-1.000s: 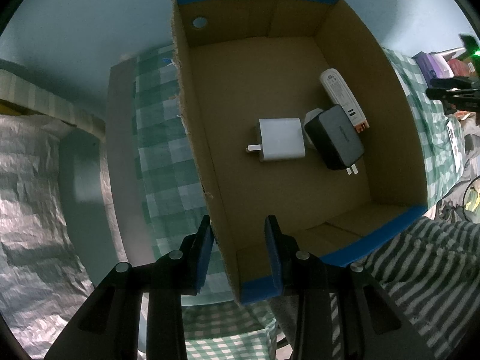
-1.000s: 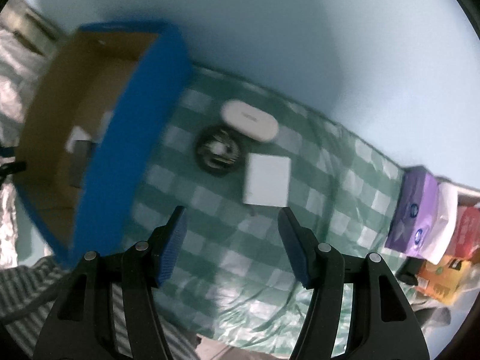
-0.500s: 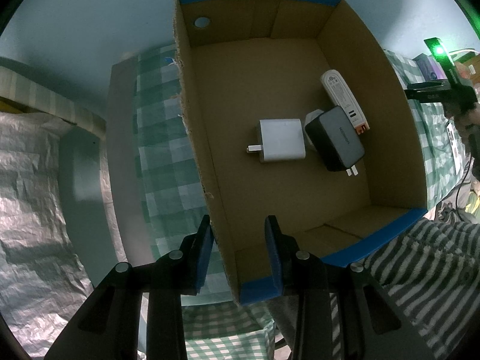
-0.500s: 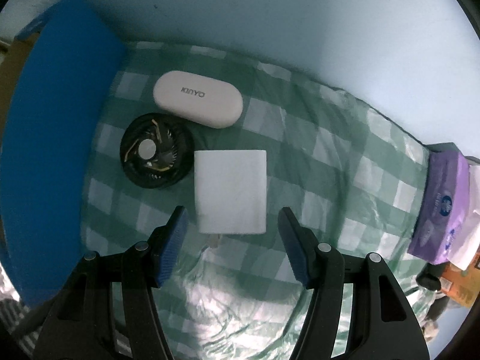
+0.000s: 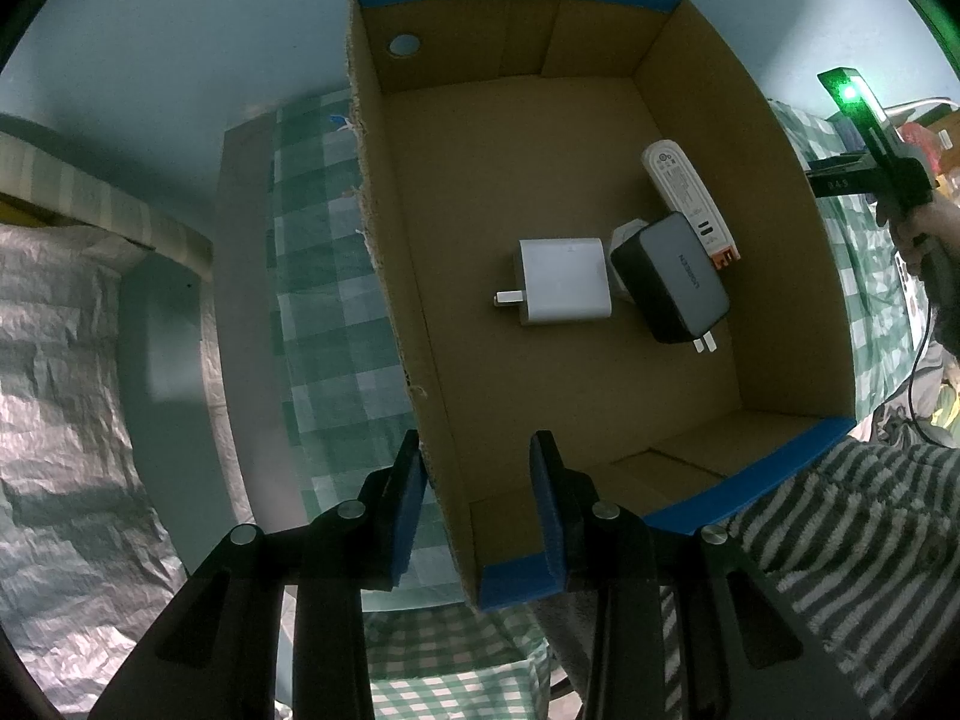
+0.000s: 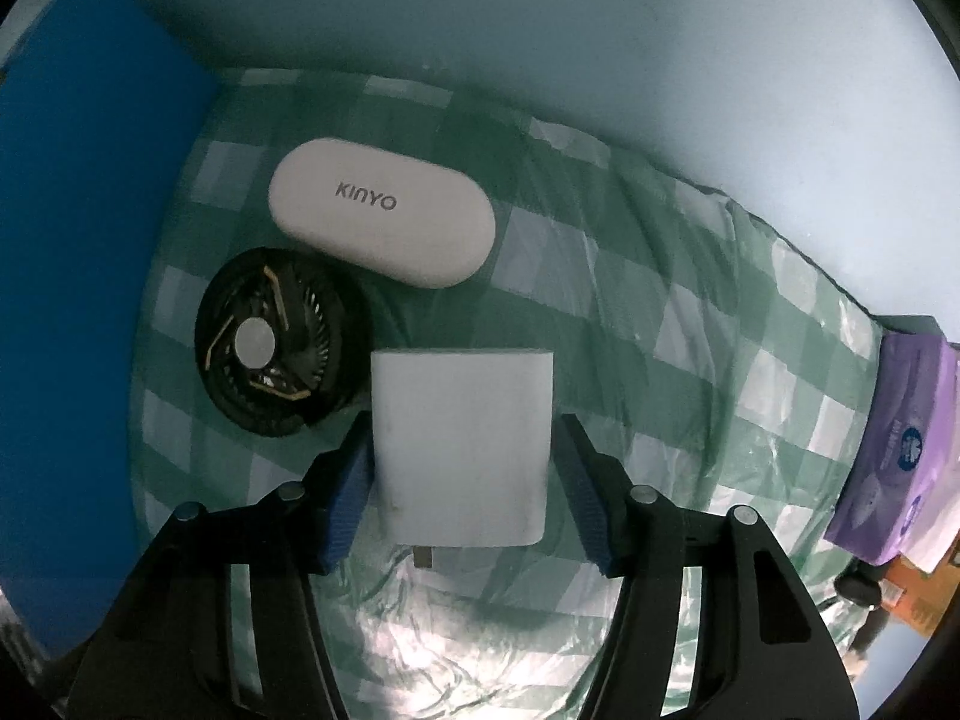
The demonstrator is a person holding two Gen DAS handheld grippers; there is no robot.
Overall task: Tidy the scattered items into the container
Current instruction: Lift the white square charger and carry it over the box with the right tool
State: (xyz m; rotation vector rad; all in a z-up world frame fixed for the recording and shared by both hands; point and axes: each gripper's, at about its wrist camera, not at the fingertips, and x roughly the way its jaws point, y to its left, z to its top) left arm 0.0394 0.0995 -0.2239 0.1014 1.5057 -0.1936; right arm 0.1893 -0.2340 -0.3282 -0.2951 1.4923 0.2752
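The right tool (image 6: 465,486) has dropped from above the desk to straddle the white charger (image 6: 461,444) lying on the checked cloth (image 6: 690,372); its jaws have just been closing, one pad touching, not yet clamped. The left tool (image 5: 477,501) stays around the cardboard box (image 5: 798,324) wall, not visibly pinching it. Next, probably a lift boxward. The white case (image 6: 384,210) reads "KINYO".

Small white item (image 5: 624,237) in box (image 5: 576,360): mostly hidden behind grey charger (image 5: 672,279); kind unreadable. Print on long white adapter (image 5: 681,189): too small to read. Box in right view: cut off at the left edge, only blue wall (image 6: 84,312) shows. White charger (image 6: 462,444): prongs partly hidden under its body. Purple pack (image 6: 900,450) and orange box (image 6: 918,591): cut off at right.
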